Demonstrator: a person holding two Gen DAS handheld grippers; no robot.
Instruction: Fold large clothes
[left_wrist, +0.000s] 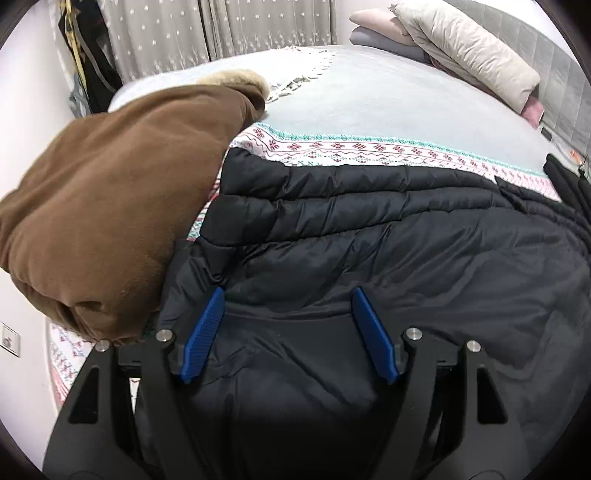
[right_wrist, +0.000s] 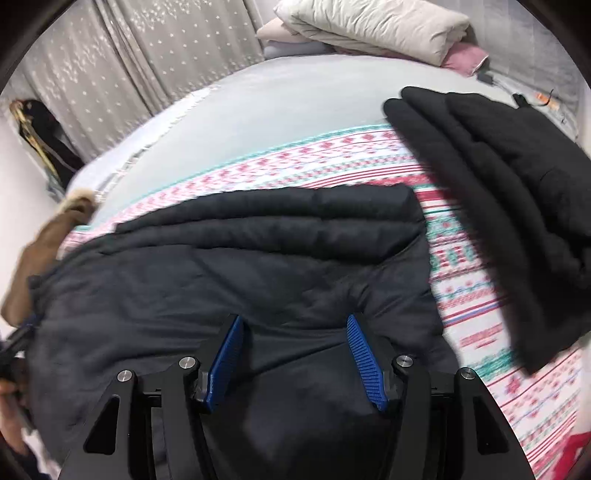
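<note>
- The dark quilted jacket (left_wrist: 369, 229) lies spread across the patterned blanket (left_wrist: 332, 147) on the bed, filling the lower half of both wrist views; a folded band of it runs along its far edge toward 12 o'clock.
- The step in hand looks like a mid-fold pause: part of the jacket is already doubled over, and both tools sit over the near fabric with nothing gripped.
- The left gripper (left_wrist: 288, 295) has its blue pads (left_wrist: 203, 336) spread wide apart, holding nothing; whether the tips press the cloth cannot be told.
- The right gripper (right_wrist: 293, 321) is likewise parted wide and empty (this view is motion-blurred).
- The next move probably calls for closing on the near hem or a side edge and carrying it toward 12 o'clock.
- A brown coat (left_wrist: 110, 192) lies at 9 o'clock, overlapping the jacket's left edge; a folded black garment (right_wrist: 498, 184) sits at 2 o'clock, apart from it.
</note>
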